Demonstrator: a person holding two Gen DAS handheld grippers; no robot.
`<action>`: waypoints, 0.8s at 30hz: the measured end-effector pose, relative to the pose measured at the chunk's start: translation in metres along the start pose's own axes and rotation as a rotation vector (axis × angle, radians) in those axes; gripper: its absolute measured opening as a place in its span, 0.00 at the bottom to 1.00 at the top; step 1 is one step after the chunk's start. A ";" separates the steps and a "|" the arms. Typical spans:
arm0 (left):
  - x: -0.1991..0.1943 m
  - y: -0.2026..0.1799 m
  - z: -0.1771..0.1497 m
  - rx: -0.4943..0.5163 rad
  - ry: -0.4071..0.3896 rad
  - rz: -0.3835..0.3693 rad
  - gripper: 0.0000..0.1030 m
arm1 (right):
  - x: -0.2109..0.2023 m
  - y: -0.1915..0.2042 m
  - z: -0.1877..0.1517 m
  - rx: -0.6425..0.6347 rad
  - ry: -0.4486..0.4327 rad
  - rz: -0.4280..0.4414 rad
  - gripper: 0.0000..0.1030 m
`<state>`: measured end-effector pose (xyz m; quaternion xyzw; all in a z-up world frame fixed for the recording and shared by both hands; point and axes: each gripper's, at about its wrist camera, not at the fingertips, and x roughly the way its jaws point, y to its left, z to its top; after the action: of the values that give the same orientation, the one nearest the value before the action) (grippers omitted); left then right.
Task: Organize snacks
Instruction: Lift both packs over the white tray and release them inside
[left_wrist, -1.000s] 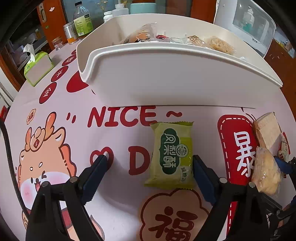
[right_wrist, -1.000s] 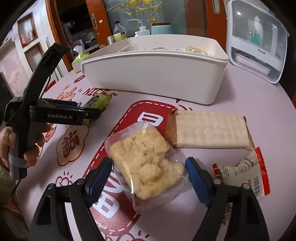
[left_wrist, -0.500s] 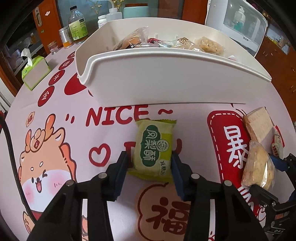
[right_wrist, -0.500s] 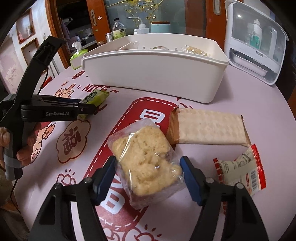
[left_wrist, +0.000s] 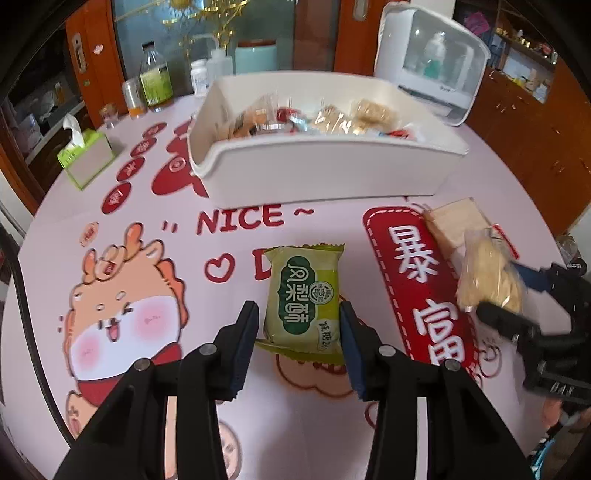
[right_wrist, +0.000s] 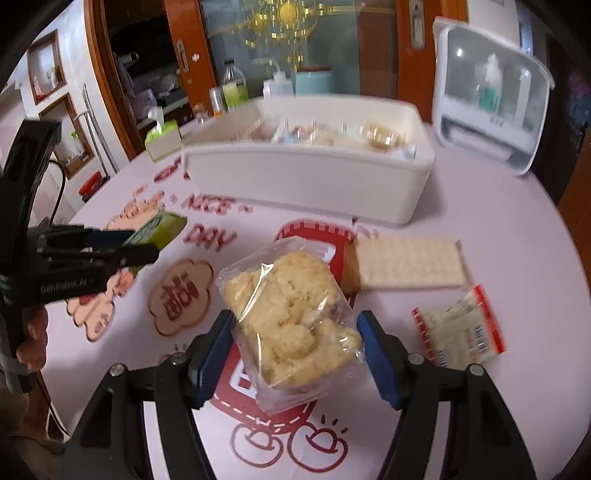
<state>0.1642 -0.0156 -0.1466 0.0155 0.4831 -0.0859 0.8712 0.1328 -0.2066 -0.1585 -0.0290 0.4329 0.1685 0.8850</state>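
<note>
My left gripper (left_wrist: 297, 325) is shut on a green snack packet (left_wrist: 303, 297) and holds it above the table; the packet also shows in the right wrist view (right_wrist: 157, 230). My right gripper (right_wrist: 295, 334) is shut on a clear bag of pale crumbly cake (right_wrist: 291, 314), lifted off the table; the bag also shows in the left wrist view (left_wrist: 489, 275). A white bin (left_wrist: 321, 173) holding several wrapped snacks stands behind both; it also shows in the right wrist view (right_wrist: 306, 177).
A long cracker pack (right_wrist: 406, 262) and a small red-and-white packet (right_wrist: 458, 328) lie on the table to the right. A green tissue box (left_wrist: 85, 157), bottles (left_wrist: 155, 83) and a white appliance (left_wrist: 432, 62) stand at the back.
Both grippers closed on their snacks and lifted them off the table. Both views rose and now look down into the bin.
</note>
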 end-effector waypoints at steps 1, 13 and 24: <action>-0.007 0.001 0.001 0.006 -0.006 -0.002 0.41 | -0.010 0.002 0.005 0.000 -0.019 0.000 0.66; -0.118 0.004 0.074 0.088 -0.172 0.016 0.41 | -0.134 0.012 0.102 0.030 -0.312 -0.087 0.66; -0.181 0.011 0.178 0.094 -0.357 0.083 0.41 | -0.197 -0.003 0.197 0.097 -0.473 -0.140 0.66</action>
<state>0.2216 -0.0001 0.1001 0.0607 0.3153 -0.0736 0.9442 0.1708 -0.2244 0.1173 0.0241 0.2182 0.0880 0.9716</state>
